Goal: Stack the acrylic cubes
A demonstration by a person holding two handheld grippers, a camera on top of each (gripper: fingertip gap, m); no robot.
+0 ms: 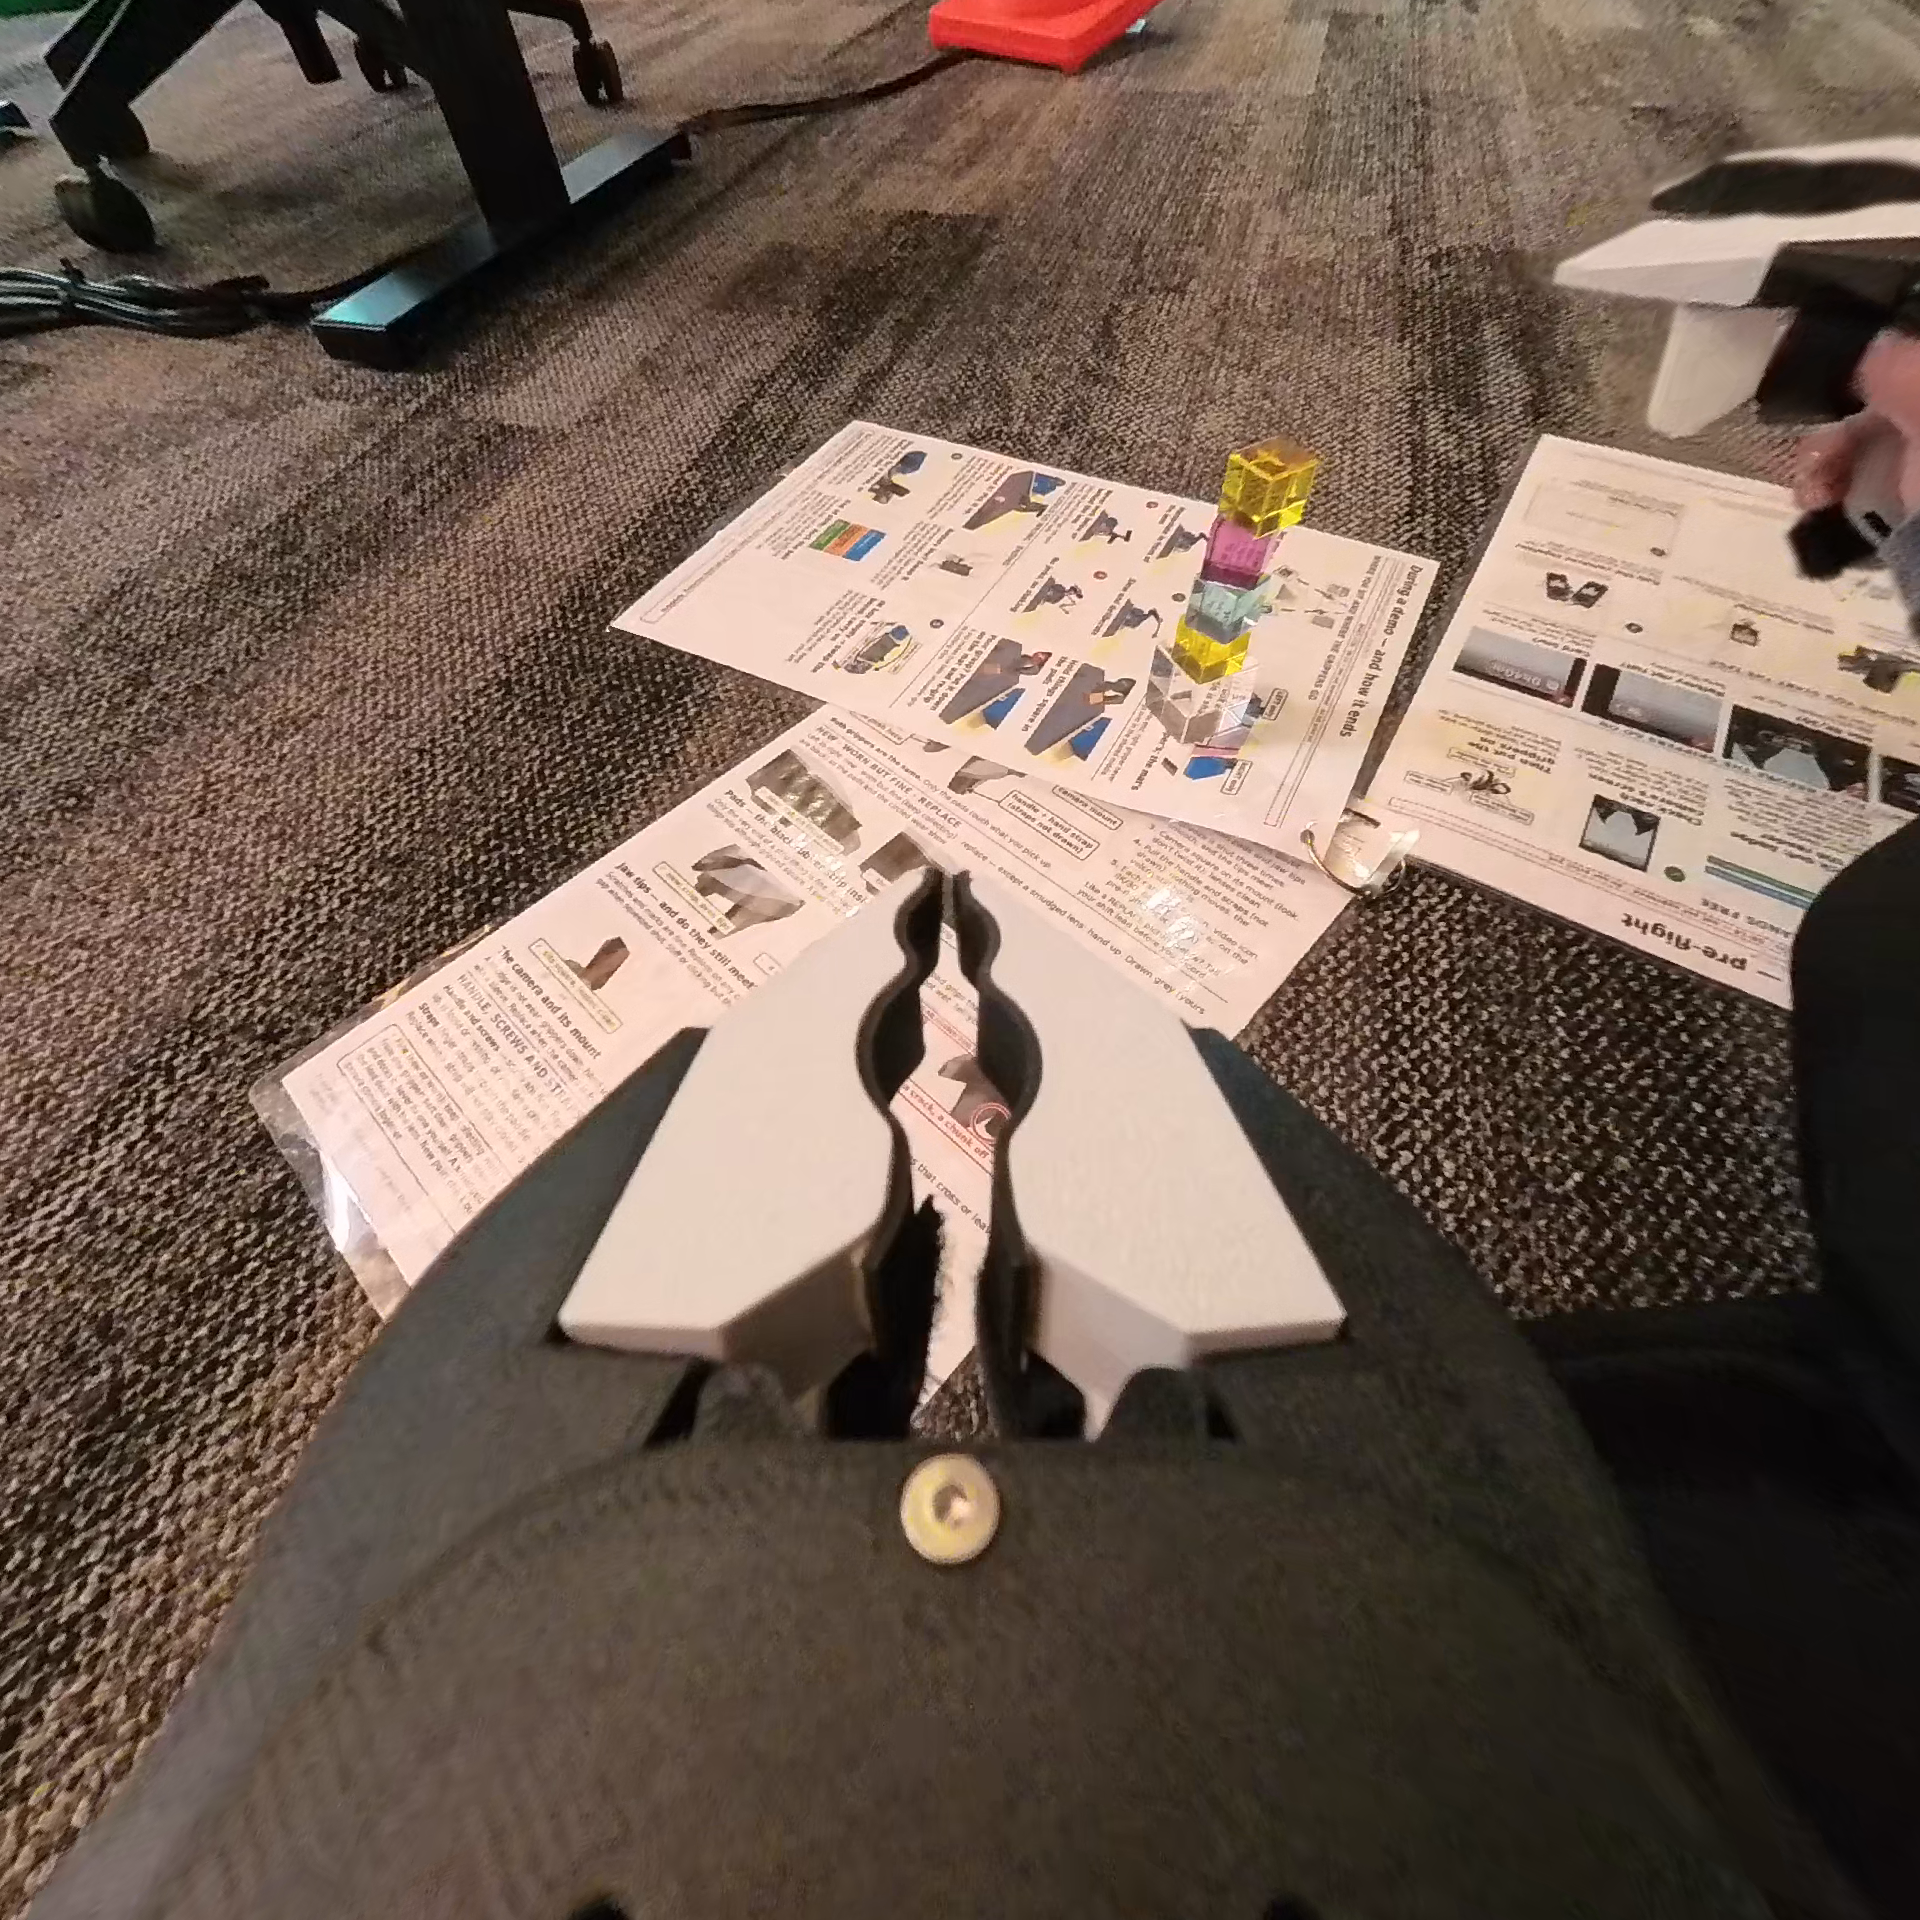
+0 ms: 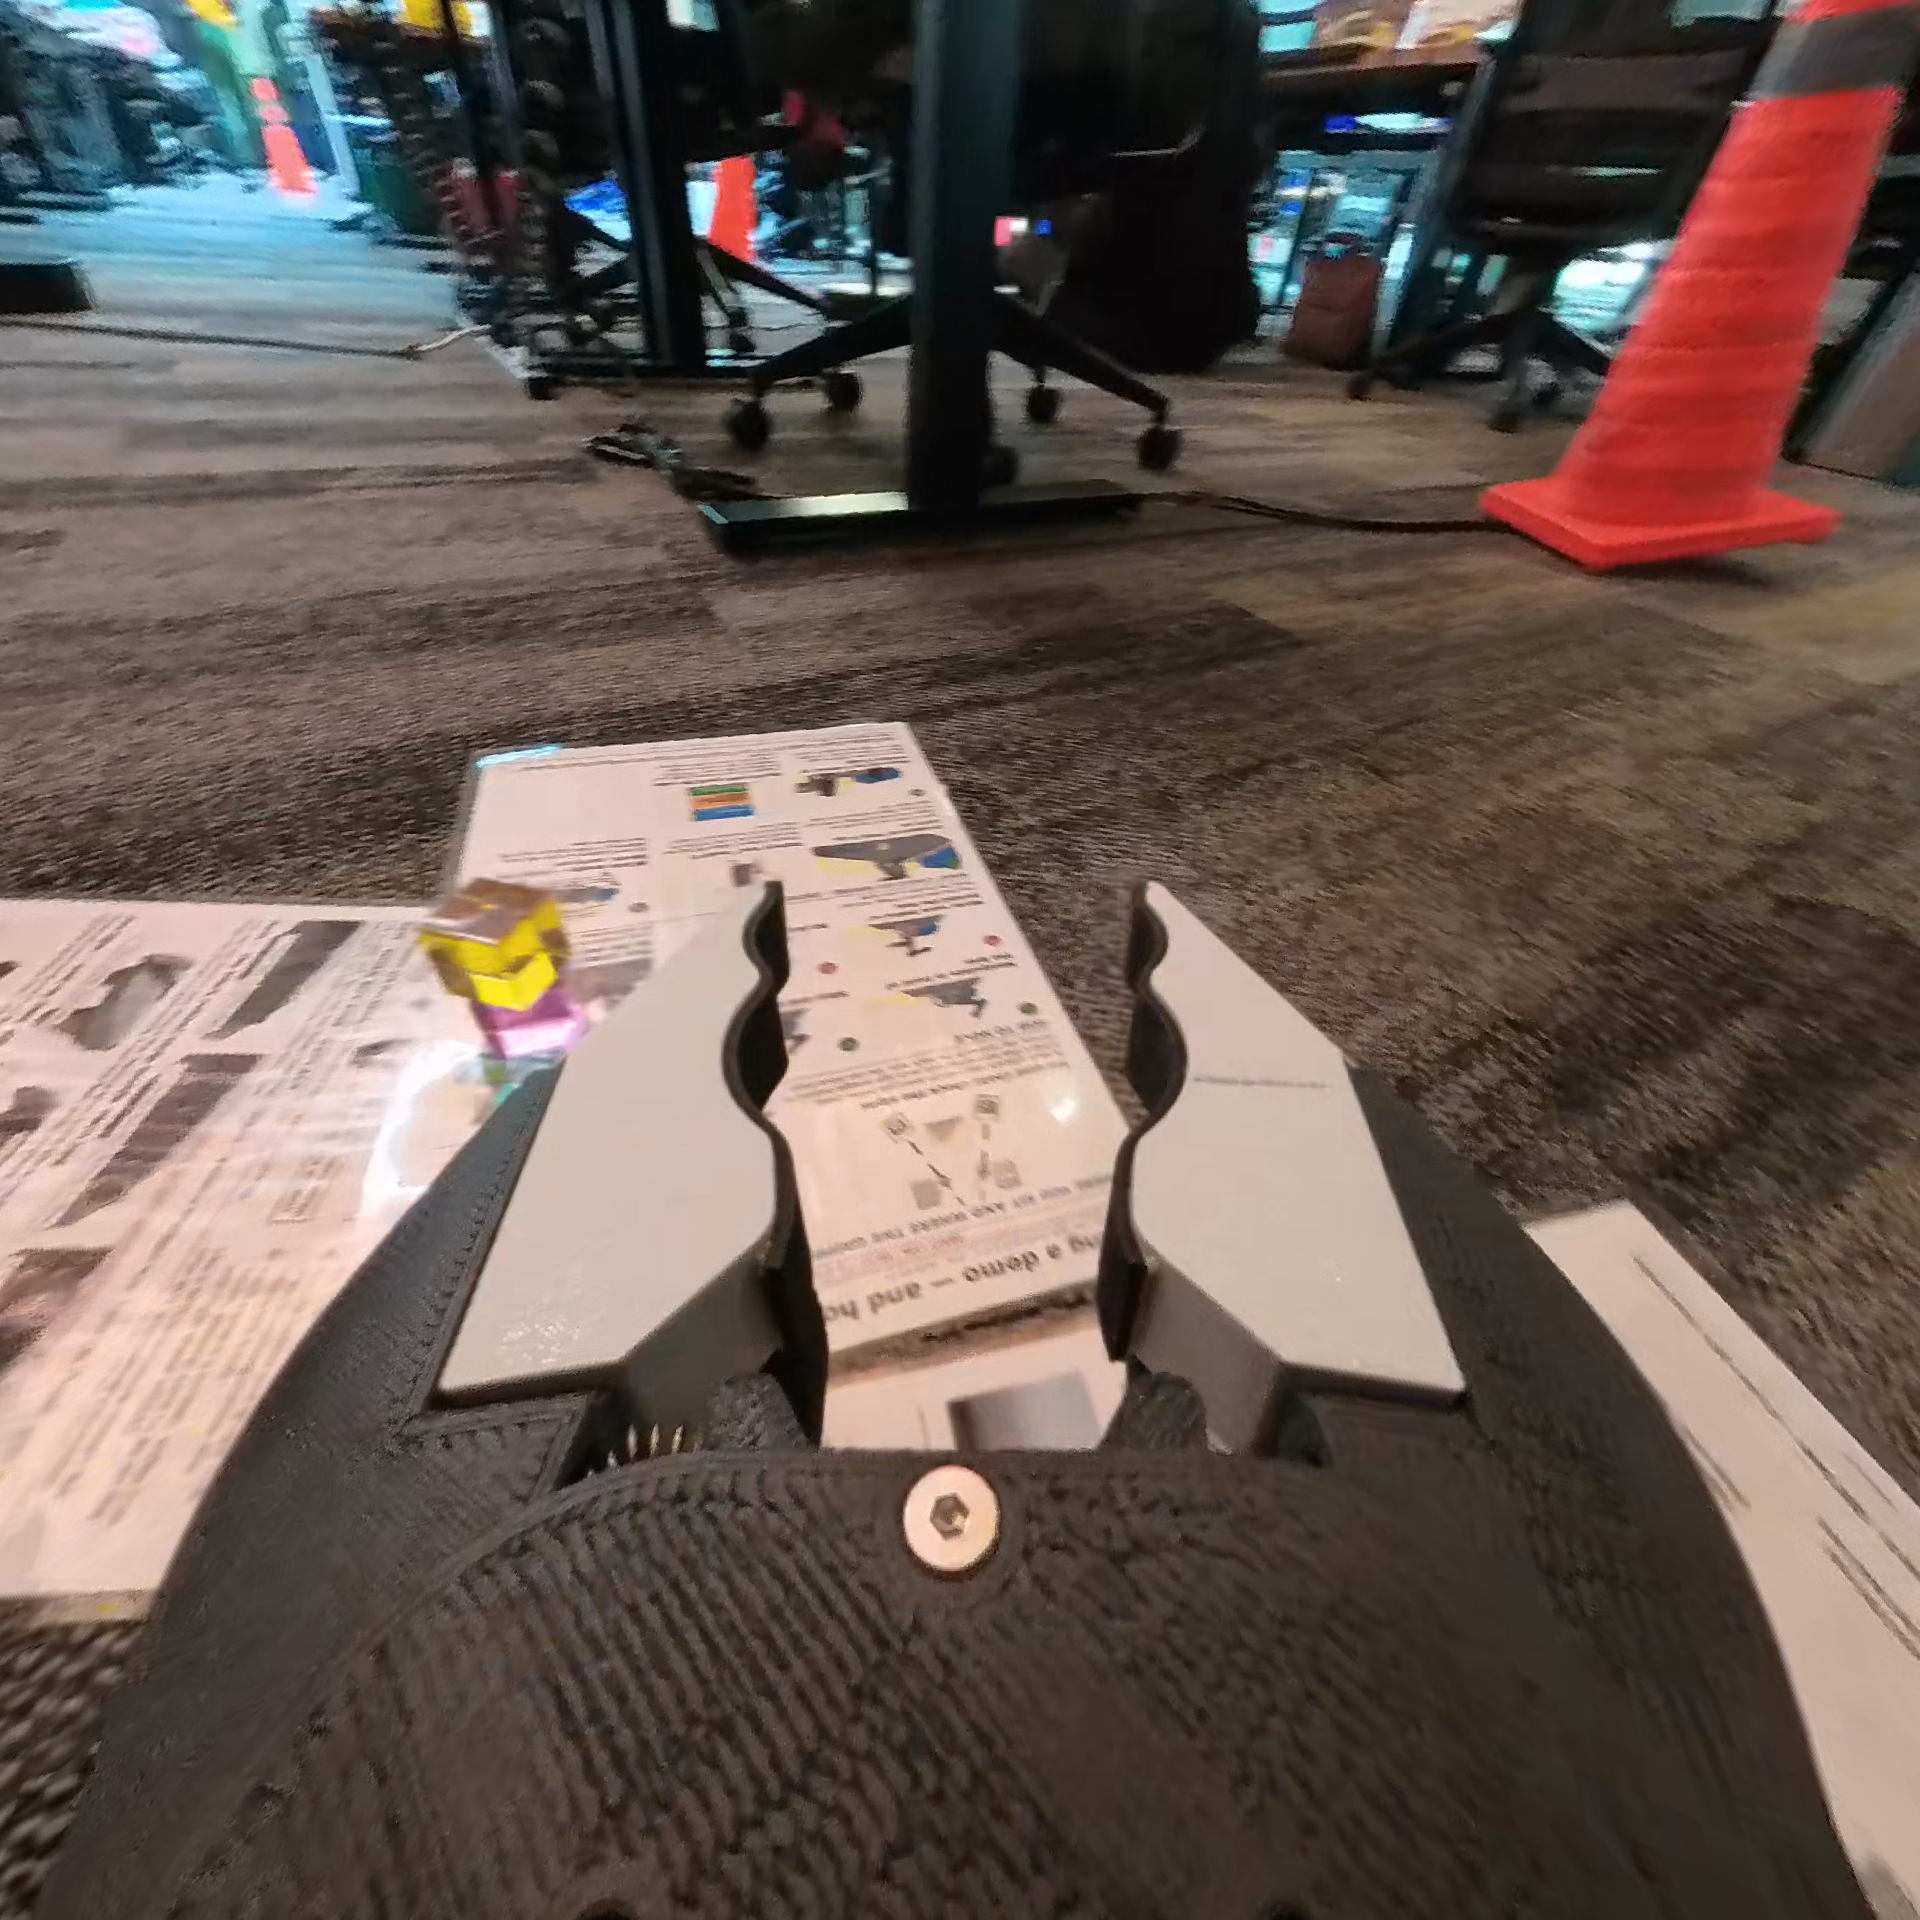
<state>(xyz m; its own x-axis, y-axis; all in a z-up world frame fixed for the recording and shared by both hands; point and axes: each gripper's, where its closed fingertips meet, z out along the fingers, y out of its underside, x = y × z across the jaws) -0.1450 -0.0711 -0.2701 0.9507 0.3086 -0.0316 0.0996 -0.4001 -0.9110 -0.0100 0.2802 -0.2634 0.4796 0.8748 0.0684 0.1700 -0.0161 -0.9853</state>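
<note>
A grey-brown carpeted floor (image 1: 520, 644) fills both views, with black desk legs (image 1: 488, 156) and chair castors at the upper left of the left wrist view and an orange traffic cone (image 2: 1704, 343) at the upper right of the right wrist view. Three laminated instruction sheets (image 1: 935, 582) lie spread and partly overlapping at mid-frame, probably to give a flat, smooth base on the soft pile.

The left claw (image 1: 948, 883) sits low in its frame, clenched with its fingertips together on nothing, hanging over the nearest sheet (image 1: 582, 1039) and well short of the stack.

The right claw (image 2: 951, 904) is released, its fingers wide apart with only the sheet showing between them; it stands just beside the stack, which lies to the left of its left finger (image 2: 665, 1091).

The tower of small translucent cubes (image 1: 1236, 592) rises right of centre in the left wrist view: clear at the base, then yellow, pale blue, pink and yellow on top, slightly staggered. A small metal binder ring (image 1: 1351, 852) lies at the sheet corner below it.
</note>
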